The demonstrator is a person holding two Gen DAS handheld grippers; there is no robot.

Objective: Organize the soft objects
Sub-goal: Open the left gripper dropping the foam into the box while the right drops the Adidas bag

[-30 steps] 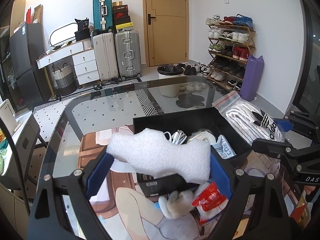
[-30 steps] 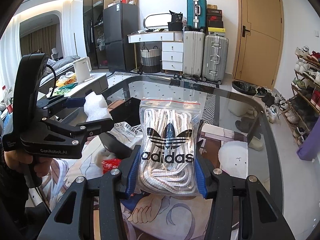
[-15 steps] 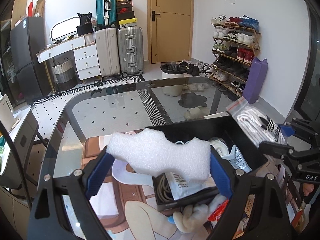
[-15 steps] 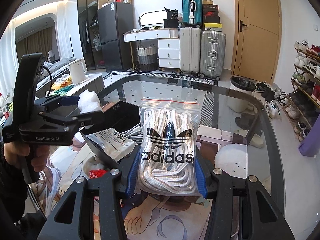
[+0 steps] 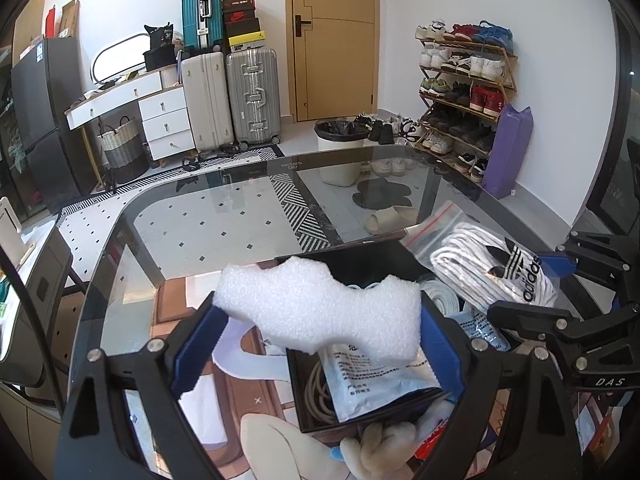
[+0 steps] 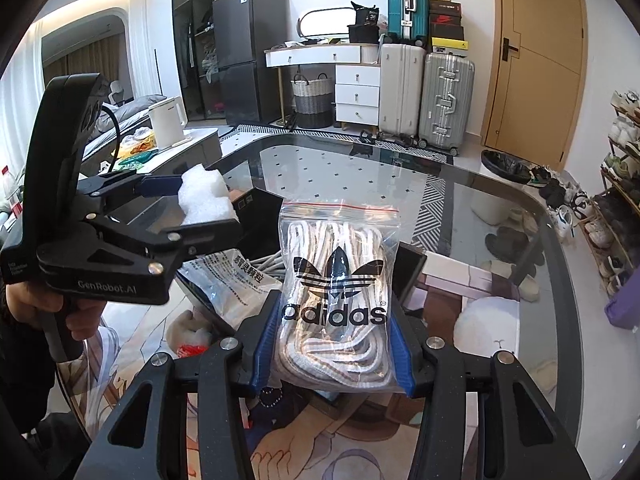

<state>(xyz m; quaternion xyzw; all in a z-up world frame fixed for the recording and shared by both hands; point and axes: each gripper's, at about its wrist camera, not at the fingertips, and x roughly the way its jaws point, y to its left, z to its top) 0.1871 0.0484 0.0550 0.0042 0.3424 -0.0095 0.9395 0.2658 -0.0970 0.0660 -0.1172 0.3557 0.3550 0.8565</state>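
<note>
Foam block (image 5: 320,312), white and irregular in outline, sits clamped between the blue pads of the left tool (image 5: 320,344), which stands wide to span it. The block hangs above the near end of a black box (image 5: 372,380) resting on the glass desk (image 5: 224,220). Inside the box lie a pale printed packet (image 5: 372,376), a coil of cord (image 5: 314,384) and a roll of white tape (image 5: 440,298). Just in front of the box (partly hidden by the tool frame) lies a cream plush item (image 5: 380,452) beside a red wrapper (image 5: 430,446).

Right tool (image 6: 334,350) is pressed in on a clear zip bag of white laces (image 6: 338,292), printed with a black adidas mark, the bag held upright above the box's right side. A hand (image 6: 44,312) grips the left tool's handle at the left edge of the right wrist view. Desk surface under the box carries a printed mat (image 6: 360,444).
</note>
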